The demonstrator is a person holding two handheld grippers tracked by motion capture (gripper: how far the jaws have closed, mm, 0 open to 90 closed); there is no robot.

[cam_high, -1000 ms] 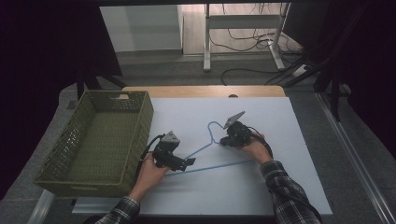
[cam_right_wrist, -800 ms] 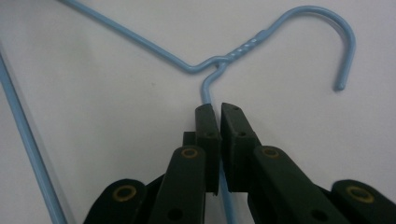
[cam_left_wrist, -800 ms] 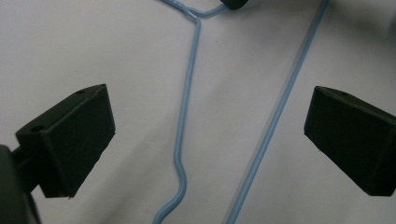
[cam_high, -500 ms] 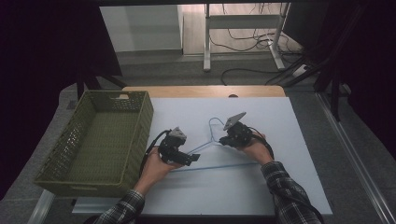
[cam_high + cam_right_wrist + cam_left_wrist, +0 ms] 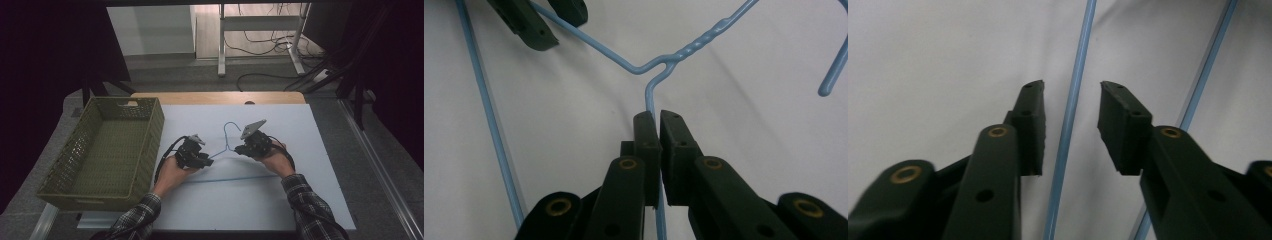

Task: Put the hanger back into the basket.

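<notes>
pale blue wire hanger point(image 5: 227, 150); olive green basket point(image 5: 105, 150); white table point(image 5: 320, 200); black jaws; plaid sleeves point(image 5: 310, 212).

A white table point(image 5: 310, 200) carries a green basket point(image 5: 107, 150) and a blue wire hanger point(image 5: 235, 177).

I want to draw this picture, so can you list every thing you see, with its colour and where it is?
wire hanger: one, light blue, flat on the white sheet between the two tools
basket: one, green, empty, left side of the table
white sheet: one, covers most of the table
table: one, wooden edge at the far side
cables: several, dark, on the floor beyond the table
left tool: one, black, open, one hanger wire between its jaws
right tool: one, black, shut on the wire hanger
sleeves: two, checked, bottom edge
</notes>
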